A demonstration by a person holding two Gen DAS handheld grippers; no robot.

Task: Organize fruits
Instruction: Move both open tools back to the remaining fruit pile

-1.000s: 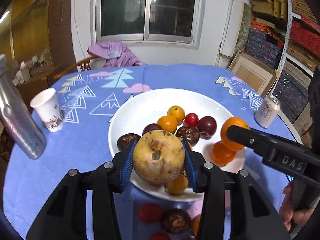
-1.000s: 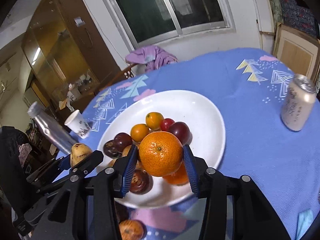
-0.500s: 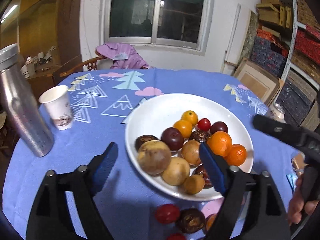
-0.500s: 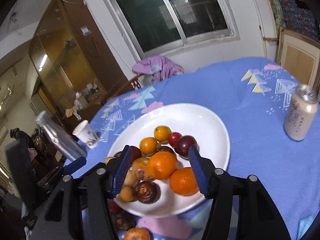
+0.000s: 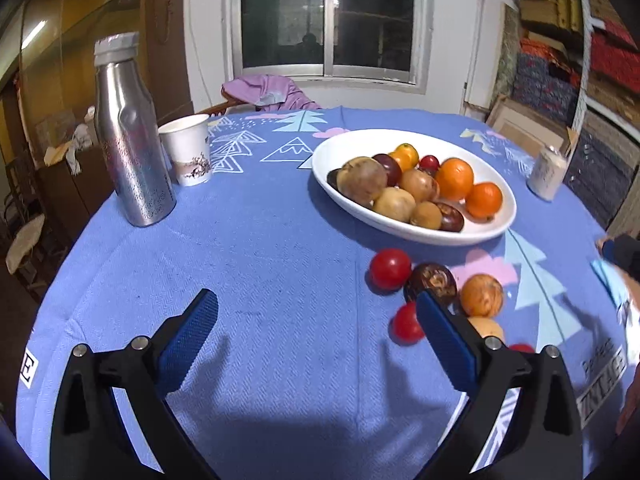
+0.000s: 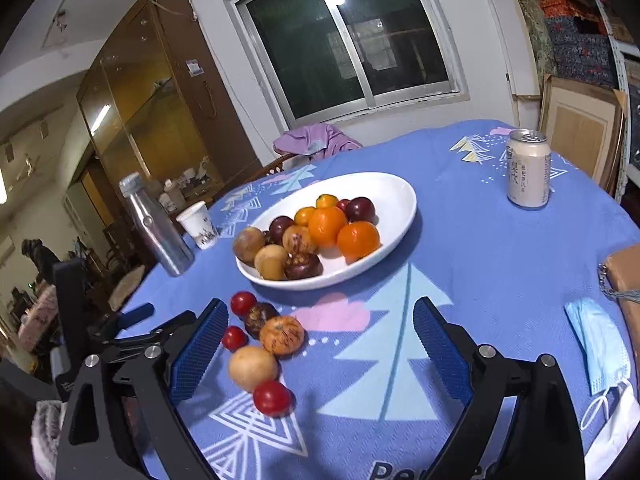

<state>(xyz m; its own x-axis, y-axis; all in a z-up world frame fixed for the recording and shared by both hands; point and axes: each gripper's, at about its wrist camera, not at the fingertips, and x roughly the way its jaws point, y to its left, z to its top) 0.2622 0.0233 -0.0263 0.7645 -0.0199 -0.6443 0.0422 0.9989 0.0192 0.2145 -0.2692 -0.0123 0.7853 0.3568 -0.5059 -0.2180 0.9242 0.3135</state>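
A white oval plate [image 5: 496, 229] [image 6: 400, 192] holds several fruits, among them two oranges [image 5: 454, 179] [image 6: 358, 240], dark plums and brownish pears [image 5: 361, 179]. Several loose fruits lie on the blue cloth in front of it: a red tomato [image 5: 390, 269] [image 6: 243, 303], a dark fruit [image 5: 430, 282], a blotchy orange [image 5: 481, 295] [image 6: 281, 335], a pale pear [image 6: 253, 367] and another tomato [image 6: 272, 397]. My left gripper [image 5: 316, 334] is open and empty, pulled back over the cloth. My right gripper [image 6: 316, 340] is open and empty beside the loose fruits.
A steel bottle [image 5: 130, 132] [image 6: 154, 226] and paper cup [image 5: 188, 150] stand at the left. A drink can [image 6: 527, 168] [image 5: 547, 174] stands at the right. A blue face mask [image 6: 600, 344] and a brown box [image 6: 624, 276] lie at the right edge.
Both grippers let go of their fruit, the pear and the orange, onto the plate, opened wide and drew back toward the table's near edge.
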